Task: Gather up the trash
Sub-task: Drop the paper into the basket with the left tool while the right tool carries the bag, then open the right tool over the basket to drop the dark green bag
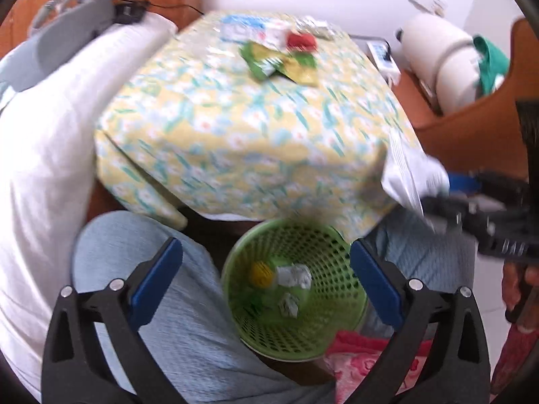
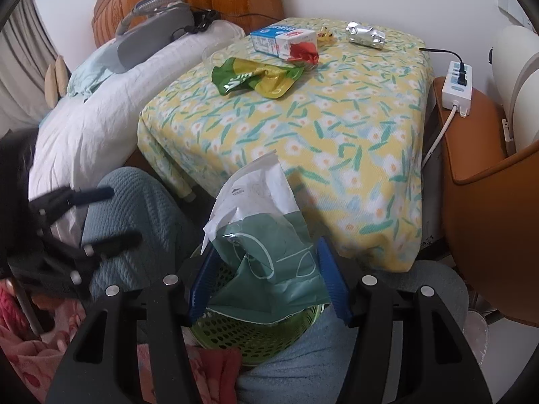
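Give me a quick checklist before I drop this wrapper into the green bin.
1. Right hand-held gripper grips the green and white wrapper: ok, pads press on both sides.
2. Wrapper above the green basket: ok, basket rim shows directly beneath it.
3. Left hand-held gripper clear of the drop: cannot tell; it is open and empty, over the basket in its own view.
4. Room in the basket: ok, only crumpled paper and a yellow piece at the bottom.
5. Table cleared: not ok; milk carton, green and yellow bag, red scrap and foil remain.
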`<act>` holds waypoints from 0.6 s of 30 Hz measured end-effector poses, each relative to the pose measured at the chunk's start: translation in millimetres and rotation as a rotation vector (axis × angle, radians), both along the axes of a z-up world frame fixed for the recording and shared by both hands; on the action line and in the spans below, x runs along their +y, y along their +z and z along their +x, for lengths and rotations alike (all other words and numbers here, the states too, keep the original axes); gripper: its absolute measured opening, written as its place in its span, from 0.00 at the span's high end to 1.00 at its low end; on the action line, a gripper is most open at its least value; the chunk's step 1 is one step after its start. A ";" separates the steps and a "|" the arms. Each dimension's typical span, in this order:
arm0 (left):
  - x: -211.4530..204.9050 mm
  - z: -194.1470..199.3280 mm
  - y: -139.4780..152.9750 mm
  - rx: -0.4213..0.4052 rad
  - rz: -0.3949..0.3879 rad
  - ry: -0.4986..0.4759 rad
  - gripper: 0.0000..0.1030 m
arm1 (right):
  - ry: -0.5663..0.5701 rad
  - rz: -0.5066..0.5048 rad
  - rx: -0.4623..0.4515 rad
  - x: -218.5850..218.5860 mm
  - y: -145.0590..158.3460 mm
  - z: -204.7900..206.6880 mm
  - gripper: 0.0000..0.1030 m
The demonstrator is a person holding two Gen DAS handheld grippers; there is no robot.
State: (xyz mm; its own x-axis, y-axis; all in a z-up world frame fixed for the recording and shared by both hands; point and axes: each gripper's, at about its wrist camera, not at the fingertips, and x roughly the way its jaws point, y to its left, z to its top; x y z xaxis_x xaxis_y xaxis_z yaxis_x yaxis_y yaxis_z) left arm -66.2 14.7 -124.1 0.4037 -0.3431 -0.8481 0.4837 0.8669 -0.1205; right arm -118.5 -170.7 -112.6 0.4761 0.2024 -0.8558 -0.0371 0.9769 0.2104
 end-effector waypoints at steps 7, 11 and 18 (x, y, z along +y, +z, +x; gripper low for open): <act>15.9 10.5 6.7 -0.017 0.009 0.065 0.08 | 0.097 0.023 0.055 20.0 -11.0 -8.0 0.42; 18.1 11.1 4.2 -0.025 0.024 0.070 0.08 | 0.112 -0.040 0.035 33.7 -12.3 -12.8 0.08; 19.3 9.3 10.5 -0.045 0.018 0.070 0.08 | 0.073 -0.058 -0.016 30.5 -2.7 -9.6 0.03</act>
